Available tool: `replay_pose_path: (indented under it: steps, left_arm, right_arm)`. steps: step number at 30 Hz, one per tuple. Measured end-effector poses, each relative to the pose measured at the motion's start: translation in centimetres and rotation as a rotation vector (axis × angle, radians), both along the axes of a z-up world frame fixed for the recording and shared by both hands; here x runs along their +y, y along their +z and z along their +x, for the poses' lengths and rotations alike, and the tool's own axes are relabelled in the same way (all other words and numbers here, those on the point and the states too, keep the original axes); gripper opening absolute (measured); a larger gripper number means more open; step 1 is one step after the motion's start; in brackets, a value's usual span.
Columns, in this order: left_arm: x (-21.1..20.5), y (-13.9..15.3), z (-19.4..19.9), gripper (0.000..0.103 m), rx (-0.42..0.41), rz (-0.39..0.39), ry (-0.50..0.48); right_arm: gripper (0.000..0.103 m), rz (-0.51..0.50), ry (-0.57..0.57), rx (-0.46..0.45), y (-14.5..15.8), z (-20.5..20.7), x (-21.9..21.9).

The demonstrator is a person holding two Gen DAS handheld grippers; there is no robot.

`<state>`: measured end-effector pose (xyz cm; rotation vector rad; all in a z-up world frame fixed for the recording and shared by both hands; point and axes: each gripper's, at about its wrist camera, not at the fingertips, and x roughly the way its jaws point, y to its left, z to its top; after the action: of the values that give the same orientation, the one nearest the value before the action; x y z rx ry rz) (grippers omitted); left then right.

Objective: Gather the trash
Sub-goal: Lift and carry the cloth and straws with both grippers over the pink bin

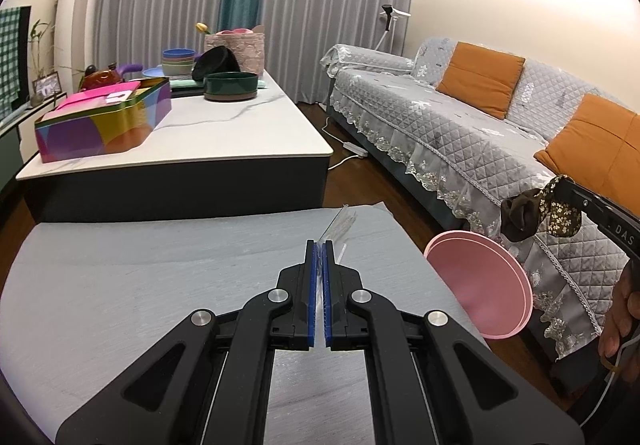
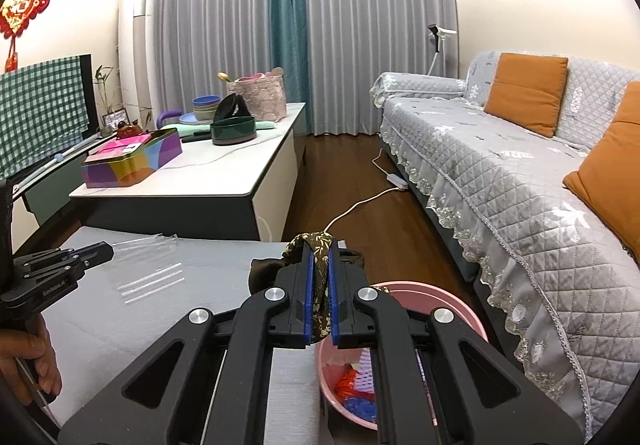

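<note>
My left gripper is shut on a clear plastic wrapper that lies on the grey table mat. In the right wrist view the left gripper touches the same wrapper. My right gripper is shut on a dark brown floral cloth scrap and holds it above the pink basin, which holds colourful trash. In the left wrist view the right gripper holds the scrap above the pink basin.
A marble coffee table beyond the mat carries a colourful tin, a dark green bowl, stacked bowls and a pink basket. A grey sofa with orange cushions runs along the right. A power strip and cord lie on the wooden floor.
</note>
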<state>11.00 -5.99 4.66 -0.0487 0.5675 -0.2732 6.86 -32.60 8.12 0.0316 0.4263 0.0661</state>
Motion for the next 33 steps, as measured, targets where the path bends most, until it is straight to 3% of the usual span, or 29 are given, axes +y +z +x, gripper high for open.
replay_pose_path:
  steps: [18,33]
  left_arm:
    - [-4.7,0.3,0.1,0.003,0.01,-0.003,-0.097]
    - [-11.4,0.0,1.1,0.003,0.033,-0.009,-0.207]
  right_arm:
    - [0.007,0.01,-0.078,0.019,-0.2,-0.5,-3.8]
    - [0.007,0.03,-0.153,0.035,-0.8,0.2,-7.8]
